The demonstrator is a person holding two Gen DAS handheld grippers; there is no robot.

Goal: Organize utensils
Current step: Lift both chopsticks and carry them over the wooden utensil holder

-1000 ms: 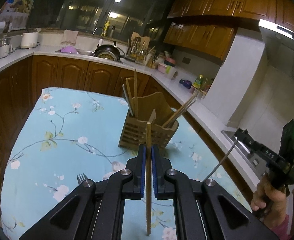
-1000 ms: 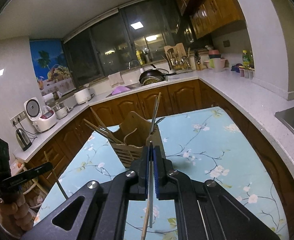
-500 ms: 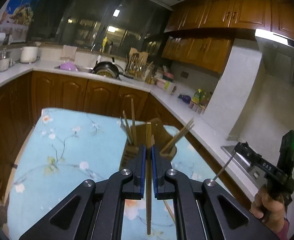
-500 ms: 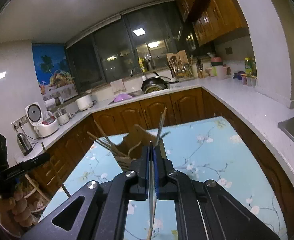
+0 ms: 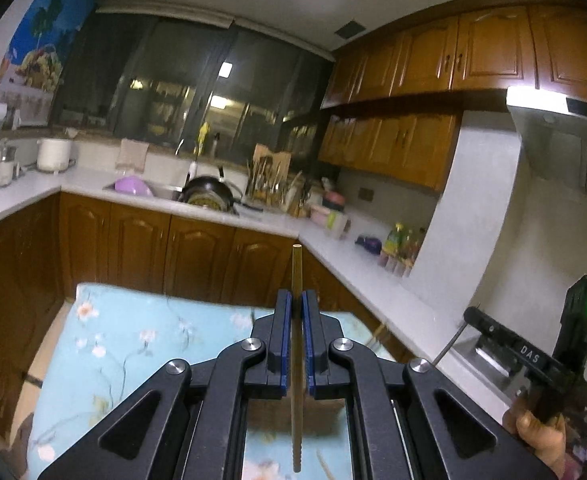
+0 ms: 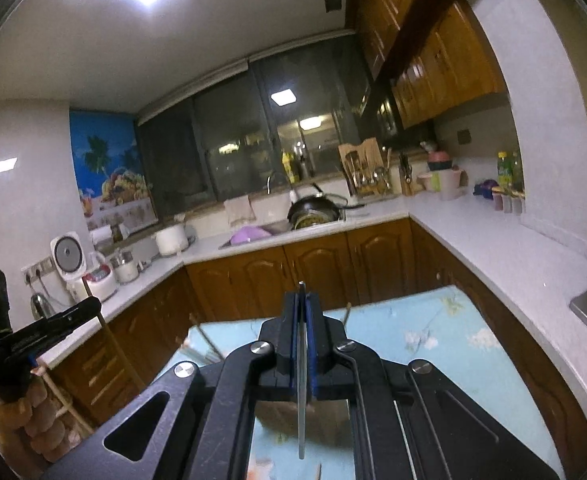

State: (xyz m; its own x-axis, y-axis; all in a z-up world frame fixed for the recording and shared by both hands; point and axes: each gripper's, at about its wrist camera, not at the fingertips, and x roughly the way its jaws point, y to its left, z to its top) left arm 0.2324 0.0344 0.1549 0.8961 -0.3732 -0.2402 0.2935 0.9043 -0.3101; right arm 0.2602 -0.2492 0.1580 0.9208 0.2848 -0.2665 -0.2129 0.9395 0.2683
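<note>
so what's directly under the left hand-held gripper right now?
Under the left hand-held gripper, shut on a wooden chopstick: floral tablecloth and a brown wooden patch. The gripper body covers the rest, so that patch can't be identified.

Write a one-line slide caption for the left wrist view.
Left tongs shut on a wooden chopstick above the floral tablecloth, kitchen counter beyond.

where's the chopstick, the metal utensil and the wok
chopstick [image 5: 296, 276], left wrist view, upper shaft above the pads
metal utensil [image 6: 301, 420], right wrist view, shaft below the pads
wok [image 6: 313, 209], right wrist view, dark side wall
</note>
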